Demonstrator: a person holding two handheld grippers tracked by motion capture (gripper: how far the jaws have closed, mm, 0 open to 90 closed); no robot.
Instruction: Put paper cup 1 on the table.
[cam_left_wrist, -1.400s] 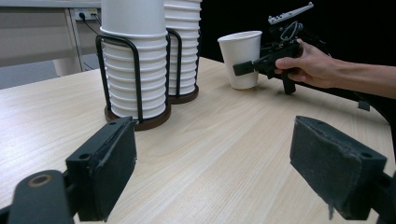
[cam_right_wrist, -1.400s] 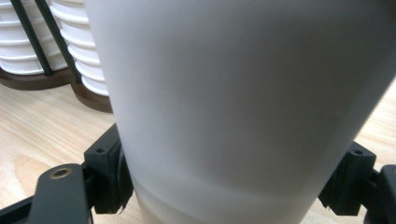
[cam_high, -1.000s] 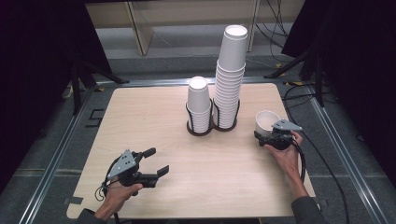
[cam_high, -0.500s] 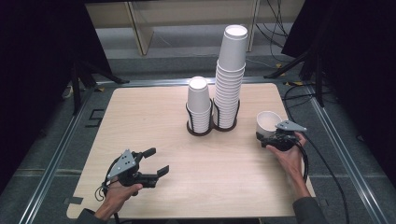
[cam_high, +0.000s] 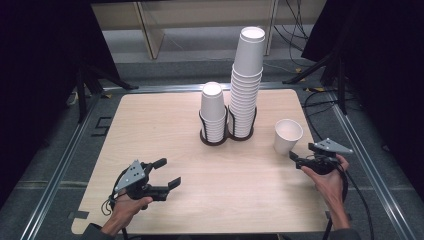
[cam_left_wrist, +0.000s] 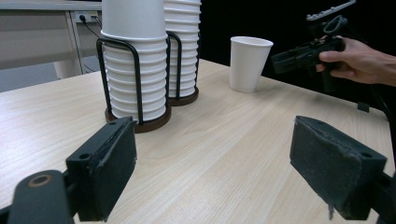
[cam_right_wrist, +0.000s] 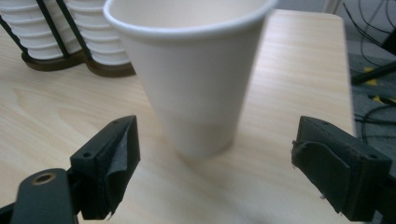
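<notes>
Just beyond right hand-held gripper (cam_high: 300, 161), upright paper cup (cam_high: 288, 136).

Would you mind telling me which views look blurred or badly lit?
Right gripper view: the single cup is softly blurred, its right edge smeared. Left gripper view: sharp on the short stack, background black. High view: table evenly lit, surroundings dark.

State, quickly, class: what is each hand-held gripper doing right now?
Left hand-held gripper: open, holding nothing.
Right hand-held gripper: open, just short of the paper cup, not gripping it.
</notes>
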